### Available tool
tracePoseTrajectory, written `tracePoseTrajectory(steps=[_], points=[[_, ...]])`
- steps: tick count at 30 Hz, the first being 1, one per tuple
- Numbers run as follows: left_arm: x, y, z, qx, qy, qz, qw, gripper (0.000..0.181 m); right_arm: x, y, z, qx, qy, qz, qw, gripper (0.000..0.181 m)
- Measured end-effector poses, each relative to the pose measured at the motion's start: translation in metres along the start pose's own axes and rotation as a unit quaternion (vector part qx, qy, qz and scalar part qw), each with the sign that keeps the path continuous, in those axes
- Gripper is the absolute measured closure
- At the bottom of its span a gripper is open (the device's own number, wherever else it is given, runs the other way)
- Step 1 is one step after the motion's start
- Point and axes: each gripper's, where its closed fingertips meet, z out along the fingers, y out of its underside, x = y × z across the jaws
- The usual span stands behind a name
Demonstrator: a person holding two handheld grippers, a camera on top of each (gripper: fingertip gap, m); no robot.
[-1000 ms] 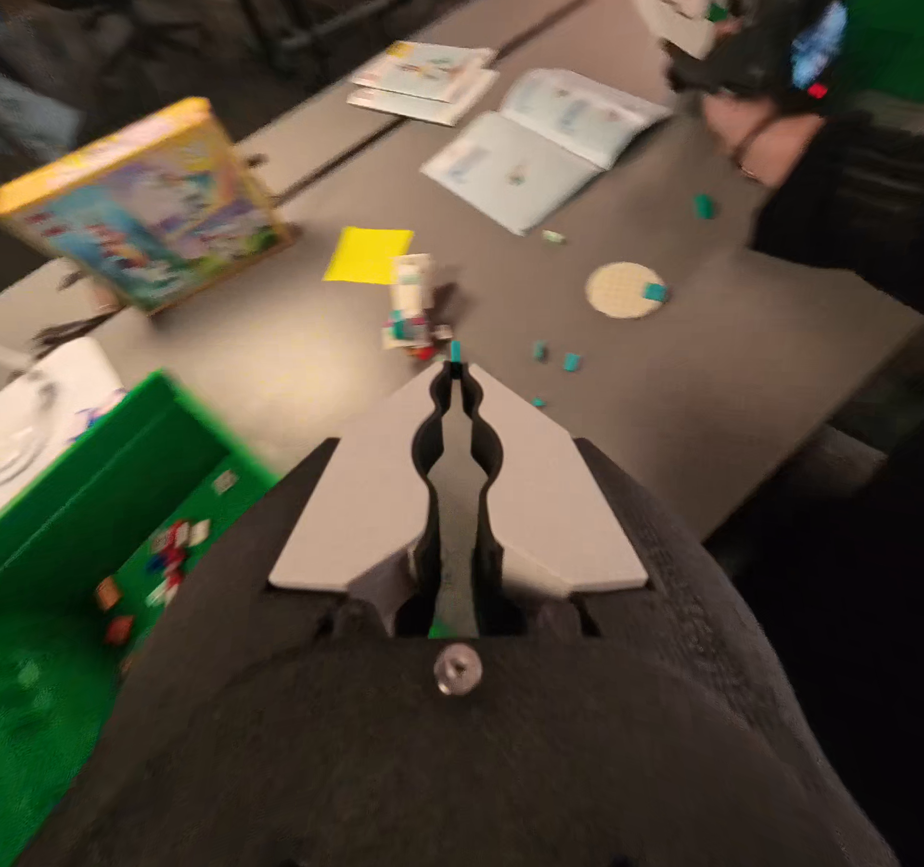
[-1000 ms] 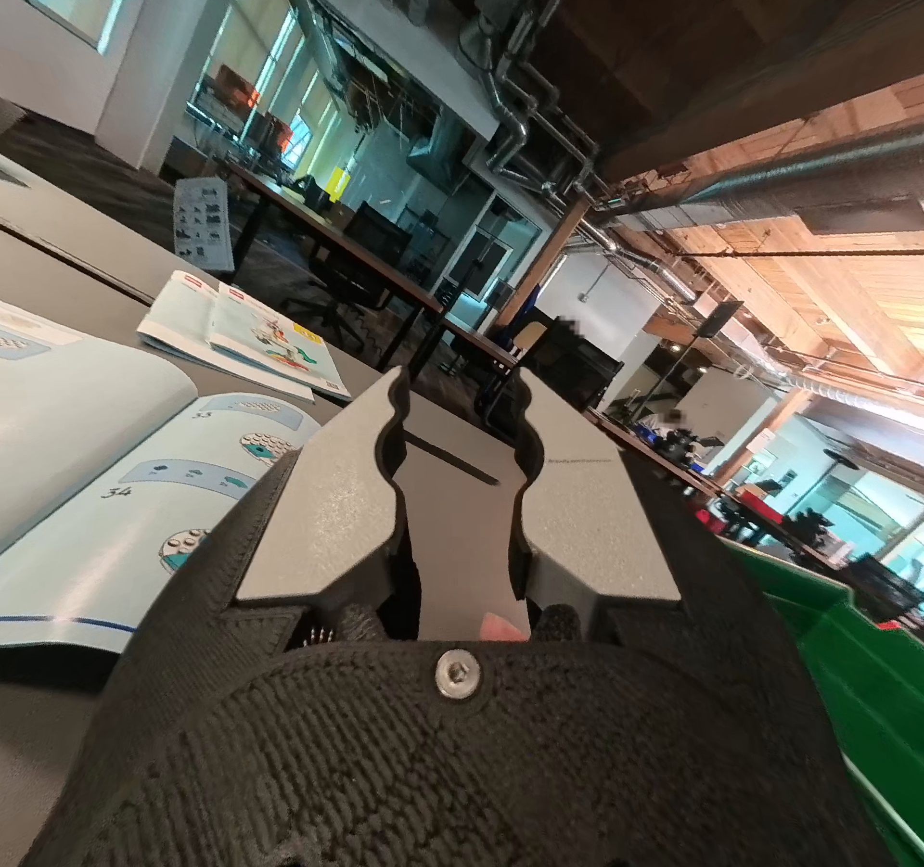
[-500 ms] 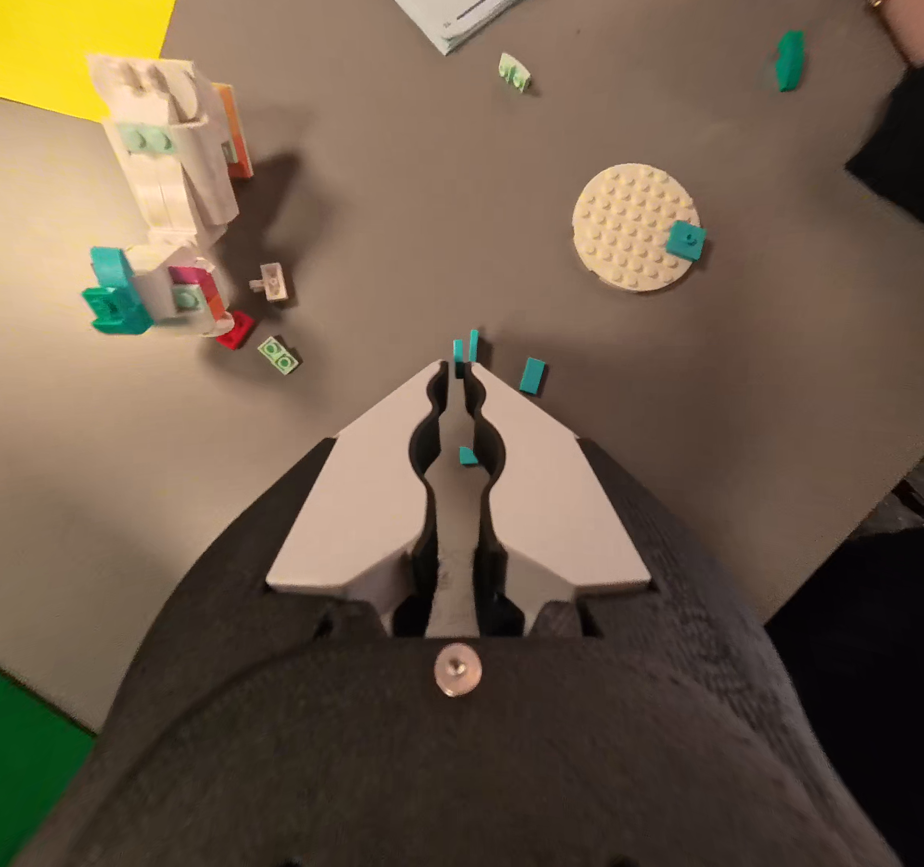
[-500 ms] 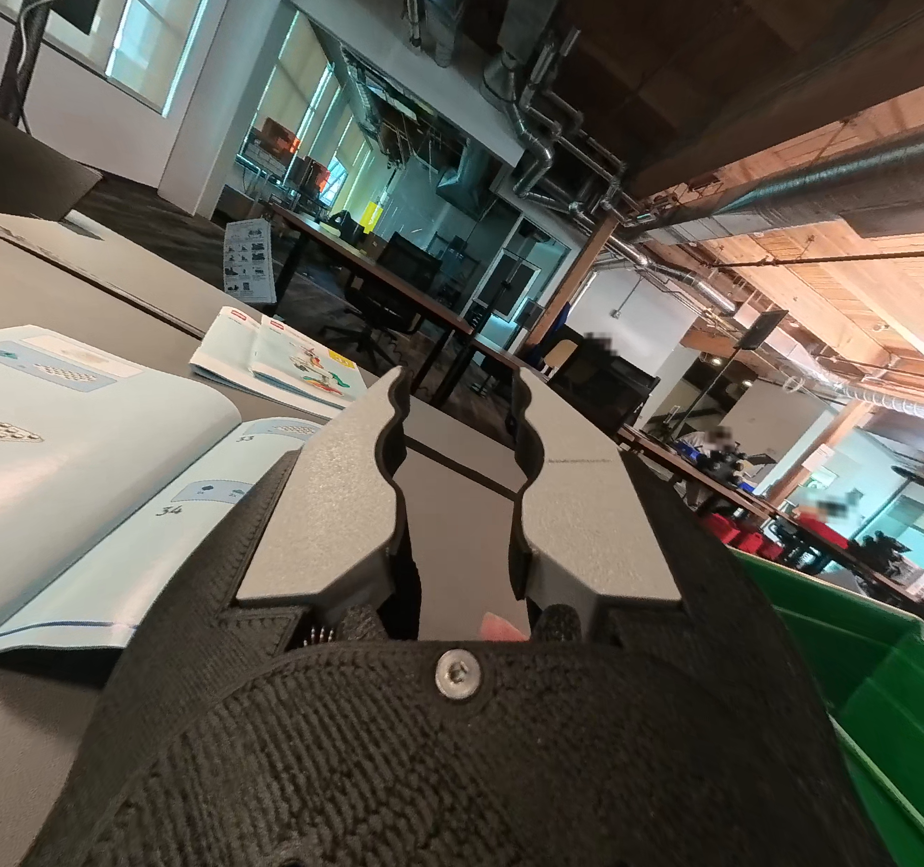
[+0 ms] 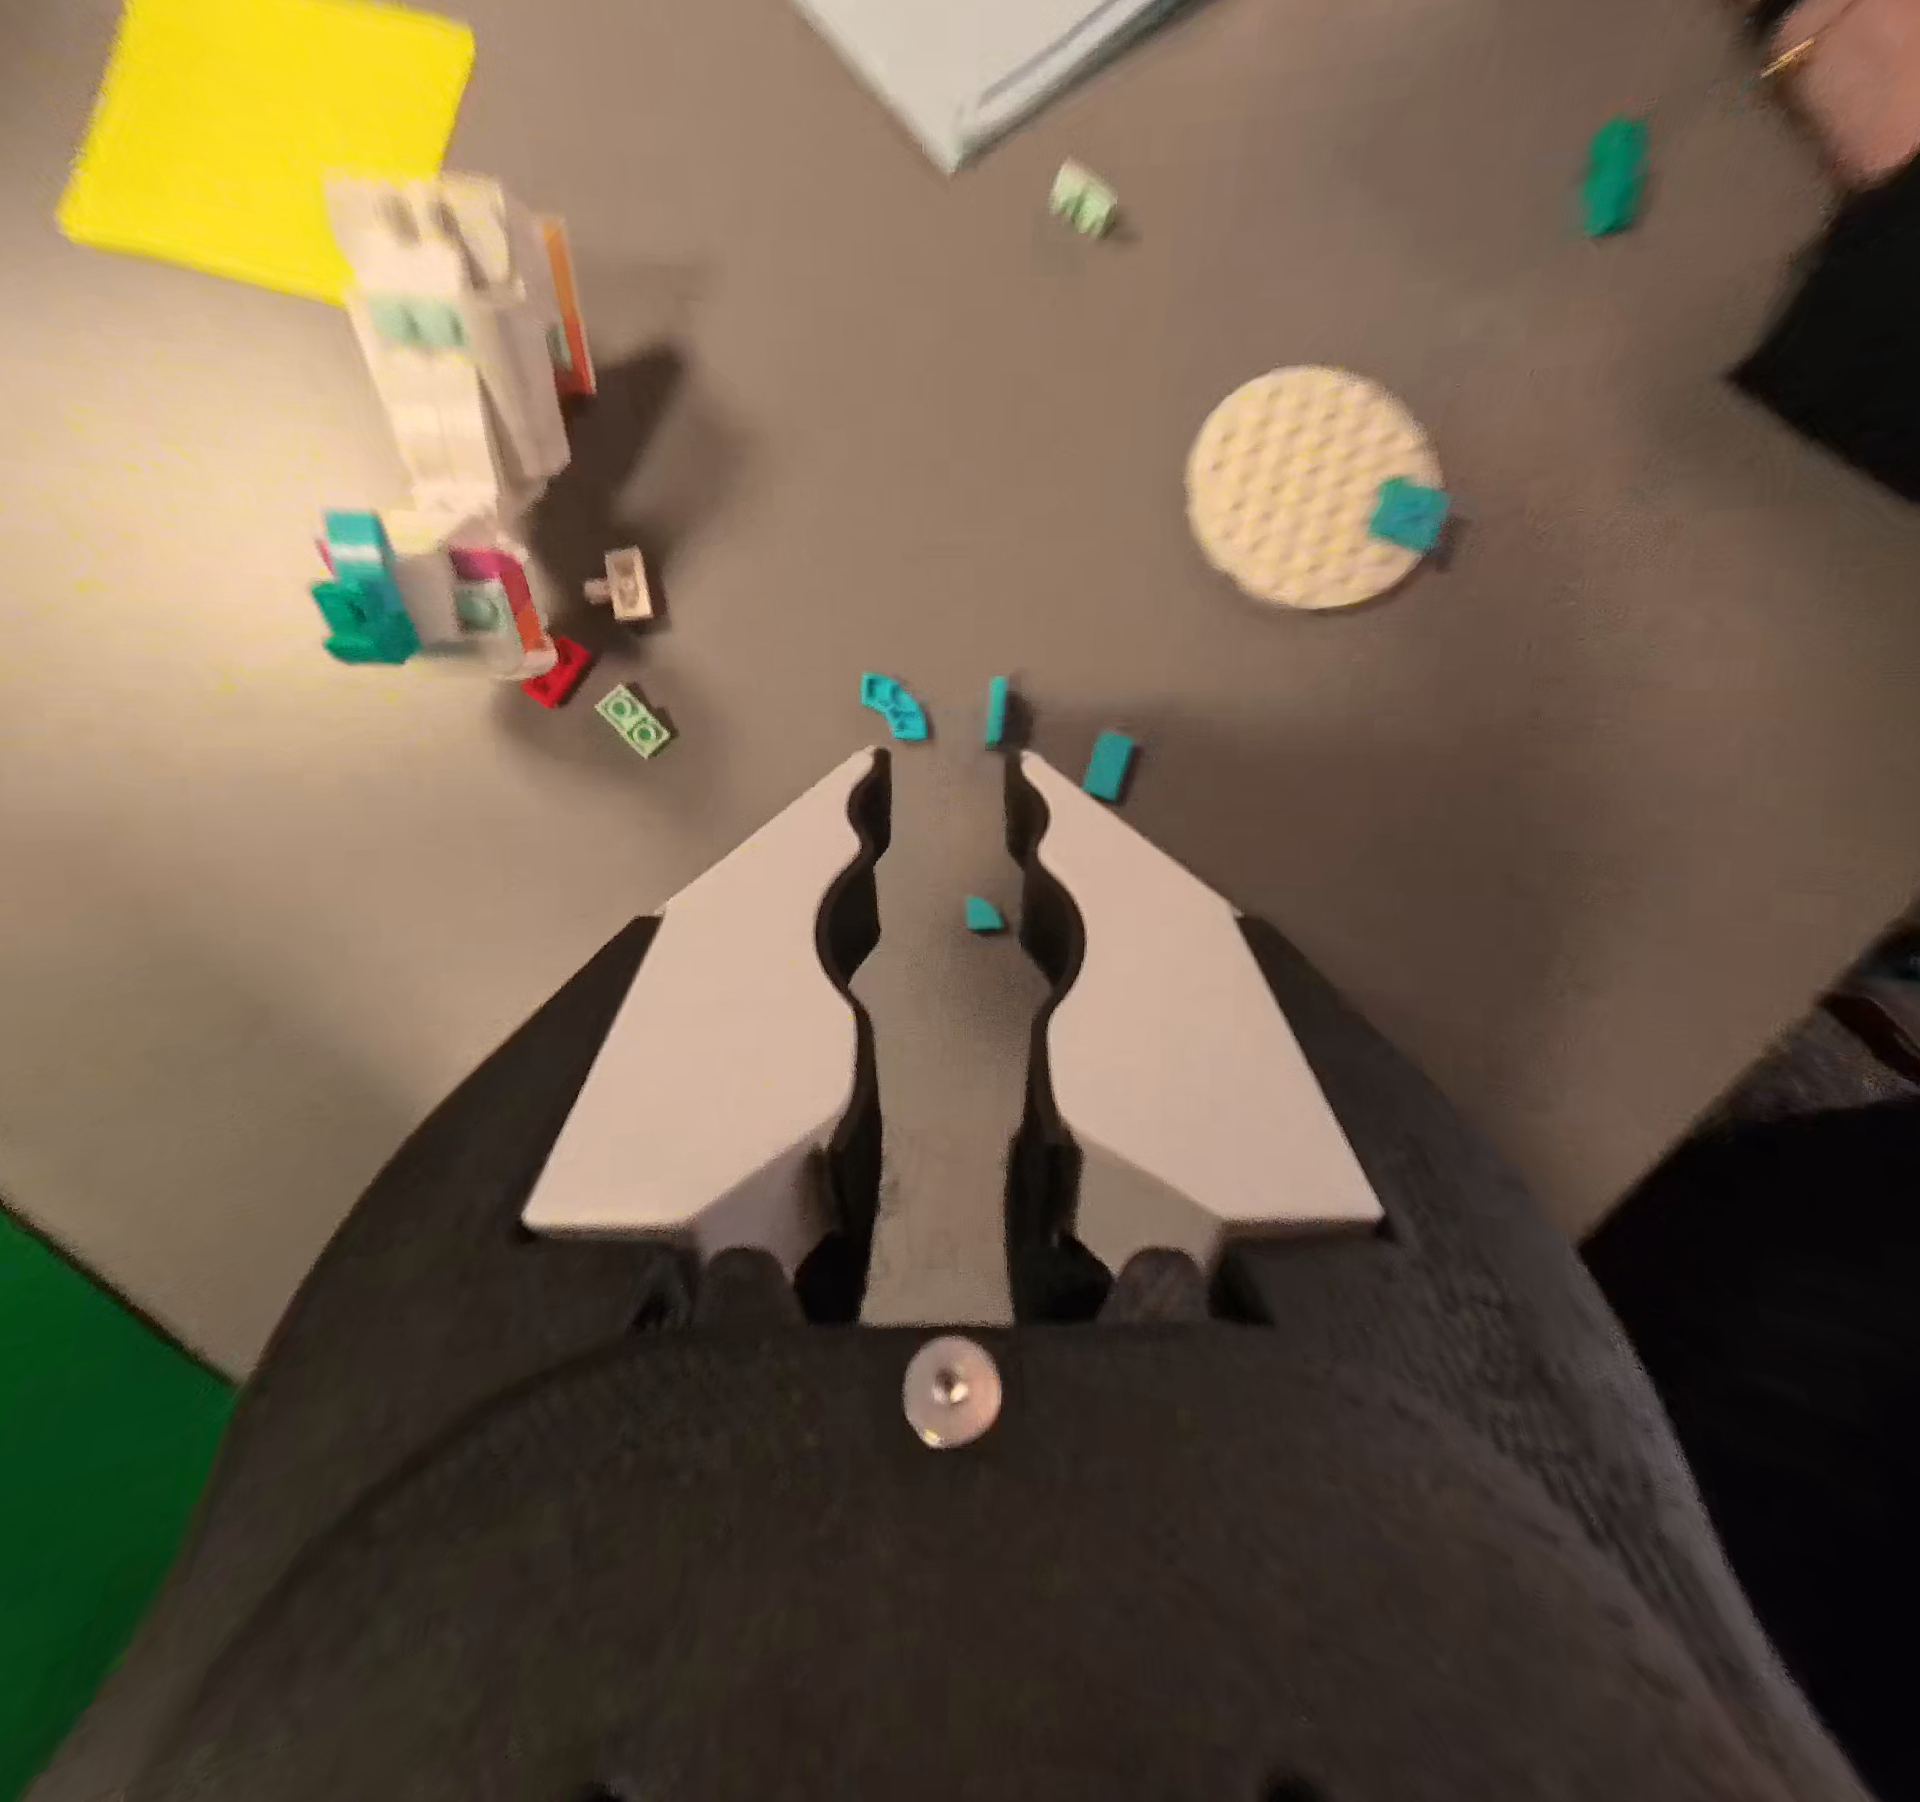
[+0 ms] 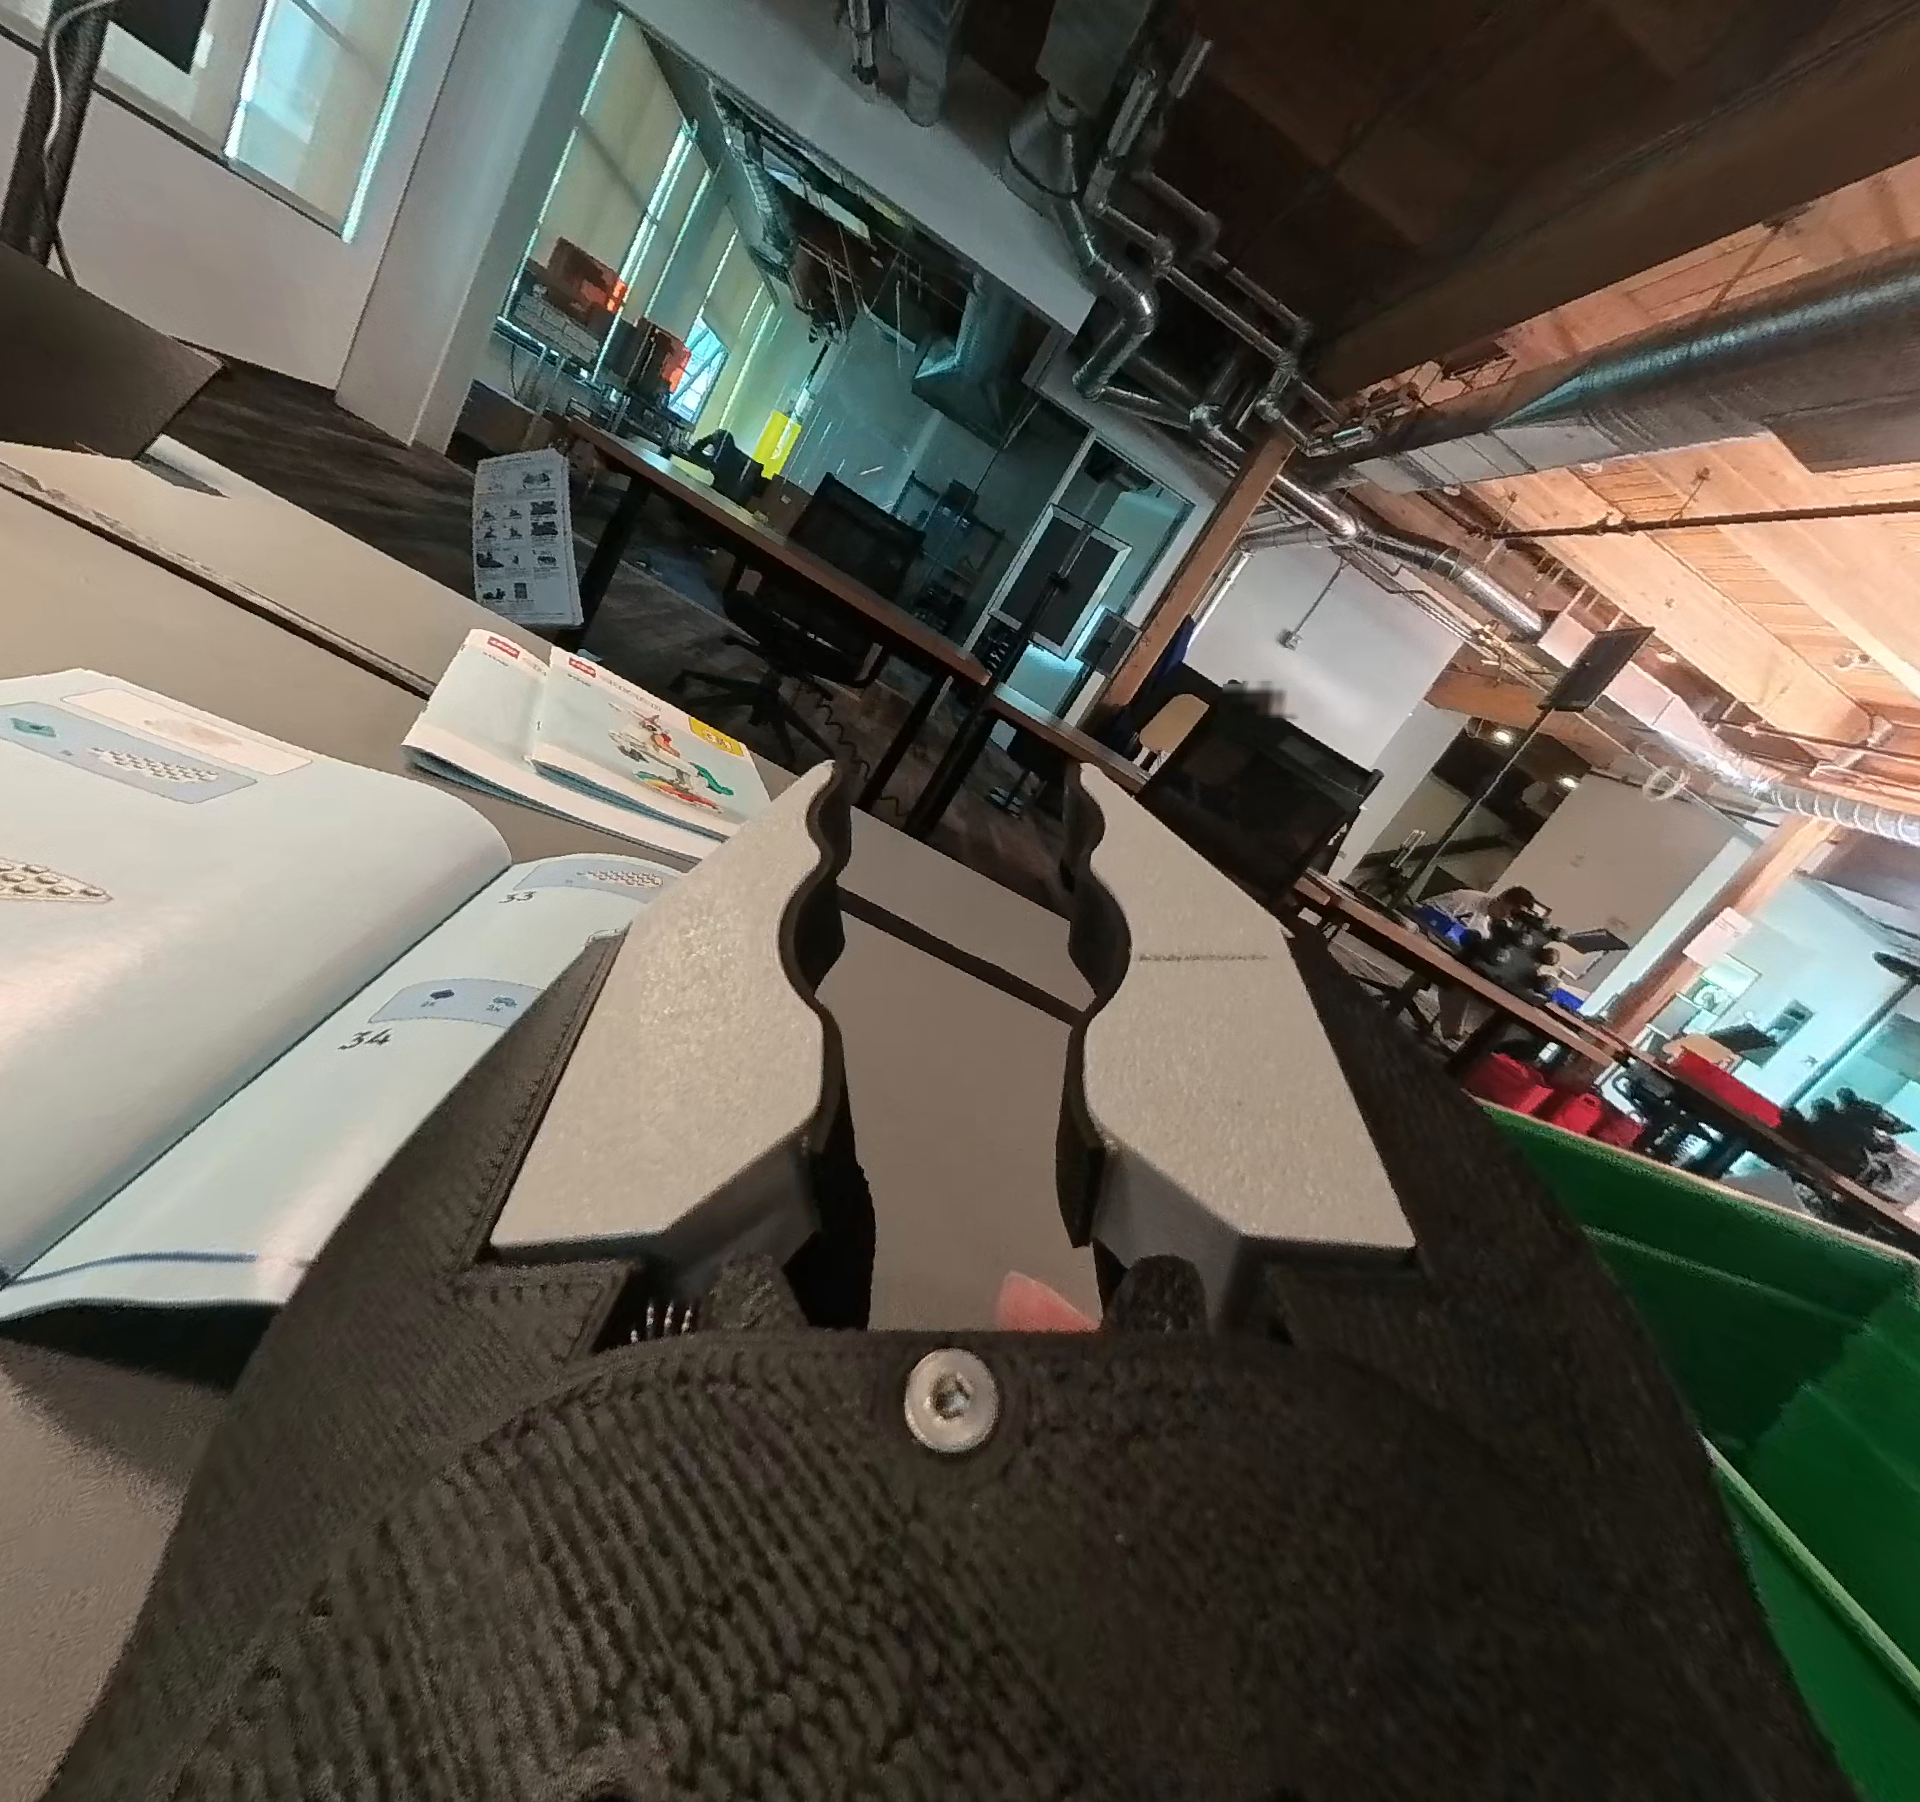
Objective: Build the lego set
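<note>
The left gripper (image 5: 945, 755) points down at the grey table (image 5: 1039, 350) from above, its grey fingers spread with a clear gap between the tips and nothing held.

Going left to right in the left wrist view: a green bin (image 5: 83, 1420) shows at the near left corner, and a yellow sheet (image 5: 260, 100) lies at the far left. Near it stands the partly built white lego model (image 5: 447, 422), with teal and red parts at its near end. Just right of the model lie a small grey piece (image 5: 627, 585), a red piece (image 5: 556, 672) and a pale green plate (image 5: 632, 719). A curved teal piece (image 5: 896, 706) lies just beyond the left fingertip, and a narrow teal piece (image 5: 997, 711) just beyond the right one. A tiny teal piece (image 5: 982, 914) sits on the table seen in the gap between the fingers, and a teal tile (image 5: 1110, 763) lies just right of the right finger. Farther right is a cream round plate (image 5: 1309, 485) with a teal piece (image 5: 1408, 513) on its right edge.

The right gripper (image 6: 951, 781) lies low and tilted upward toward the room, its fingers also spread and empty. An open instruction booklet (image 6: 208, 921) lies to its left, and a green bin (image 6: 1766, 1337) to its right.
</note>
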Motion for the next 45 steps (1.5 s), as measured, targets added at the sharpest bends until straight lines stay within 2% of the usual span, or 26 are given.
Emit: tracePoseTrajectory(steps=[1,4,6,8,10,12,16,20,23,27,28,30,35,37,39,42,45], points=[[0.007,-0.007,-0.014,0.022,0.003,0.013,1.000,0.160,0.000,0.000,-0.001,0.000,0.000,-0.001,1.000,0.142],[0.016,-0.019,-0.069,0.084,-0.008,0.046,0.995,0.162,0.001,0.001,-0.002,-0.002,0.002,-0.001,1.000,0.142],[0.000,-0.019,-0.112,0.115,-0.054,0.058,0.990,0.162,0.001,0.001,-0.002,-0.004,0.002,-0.002,1.000,0.142],[-0.045,-0.014,-0.163,0.139,-0.158,0.040,0.977,0.164,0.000,0.001,-0.002,-0.004,0.000,-0.006,1.000,0.142],[-0.097,0.004,-0.210,0.132,-0.253,0.004,0.958,0.165,-0.002,0.001,-0.002,-0.004,-0.002,-0.013,1.000,0.142],[-0.136,0.032,-0.233,0.081,-0.281,-0.044,0.955,0.165,-0.003,0.001,-0.001,-0.006,-0.002,-0.019,1.000,0.142],[-0.181,0.098,-0.227,-0.079,-0.246,-0.104,0.960,0.166,-0.004,0.002,-0.001,-0.008,-0.003,-0.027,1.000,0.142],[-0.196,0.148,-0.201,-0.215,-0.189,-0.105,0.952,0.166,-0.007,0.002,0.000,-0.008,-0.010,-0.034,0.999,0.142],[-0.196,0.176,-0.185,-0.313,-0.144,-0.033,0.938,0.166,-0.009,0.002,0.001,-0.009,-0.014,-0.040,0.999,0.142],[-0.207,0.205,-0.174,-0.418,-0.115,0.092,0.896,0.165,-0.010,0.003,0.002,-0.011,-0.016,-0.043,0.999,0.142],[-0.209,0.209,-0.171,-0.436,-0.108,0.102,0.888,0.165,-0.010,0.003,0.002,-0.011,-0.016,-0.043,0.999,0.142],[-0.198,0.215,-0.163,-0.452,-0.051,0.111,0.883,0.165,-0.011,0.003,0.002,-0.011,-0.017,-0.043,0.999,0.142],[-0.143,0.190,-0.133,-0.359,0.109,0.097,0.922,0.164,-0.011,0.004,0.003,-0.013,-0.018,-0.044,0.999,0.142],[-0.149,0.186,-0.130,-0.353,0.086,0.111,0.925,0.166,-0.011,0.004,0.003,-0.012,-0.018,-0.044,0.999,0.142],[-0.178,0.191,-0.134,-0.382,0.006,0.108,0.918,0.169,-0.012,0.004,0.003,-0.012,-0.019,-0.044,0.999,0.142],[-0.217,0.204,-0.150,-0.440,-0.088,0.092,0.889,0.169,-0.013,0.004,0.003,-0.012,-0.021,-0.044,0.999,0.142],[-0.236,0.216,-0.163,-0.504,-0.131,0.115,0.846,0.172,-0.014,0.004,0.004,-0.012,-0.023,-0.043,0.999,0.142]])
